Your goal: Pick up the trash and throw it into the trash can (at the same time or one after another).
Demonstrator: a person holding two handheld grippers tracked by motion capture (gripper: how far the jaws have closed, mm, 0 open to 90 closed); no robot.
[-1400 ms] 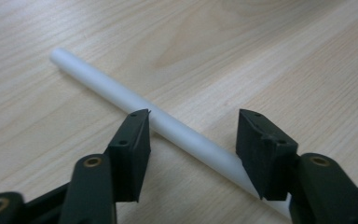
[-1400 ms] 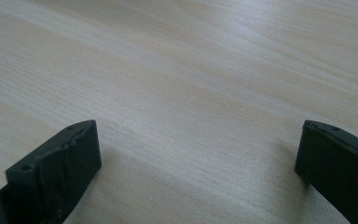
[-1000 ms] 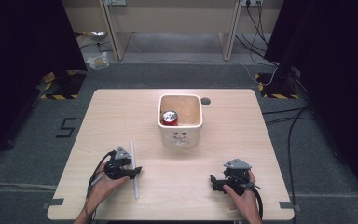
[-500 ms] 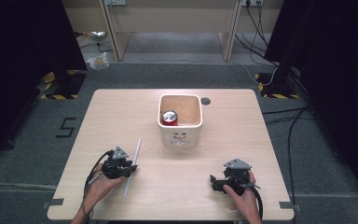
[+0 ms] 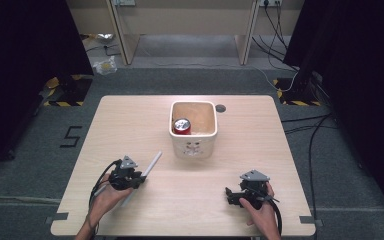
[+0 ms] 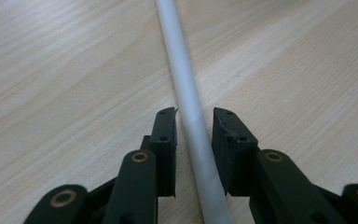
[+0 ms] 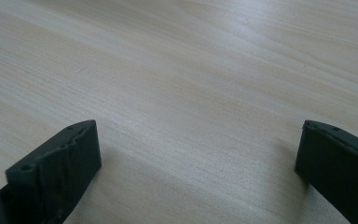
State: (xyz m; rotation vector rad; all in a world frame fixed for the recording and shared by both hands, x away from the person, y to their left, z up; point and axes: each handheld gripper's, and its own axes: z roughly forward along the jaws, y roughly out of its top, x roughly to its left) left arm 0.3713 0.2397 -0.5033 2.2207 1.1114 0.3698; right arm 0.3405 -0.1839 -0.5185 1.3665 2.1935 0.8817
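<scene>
You are closing your left hand-held gripper (image 6: 193, 123) on the white tube (image 6: 186, 98) lying near-left on the counter (image 5: 280, 150); your right hand-held gripper (image 7: 198, 154) is resting wide, empty. Lifting and binning are remaining.

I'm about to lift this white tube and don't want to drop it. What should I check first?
1. White tube lies between the jaws of the left tongs: ok; the jaws have just been closing around it.
2. Pads press firmly on the tube: cannot tell.
3. Grip sits near the tube's middle: ok, judging by the high view.
4. Right tongs are open, low over the table and apart from the tube: ok.
5. Bin has free room beside the red can: ok.
</scene>
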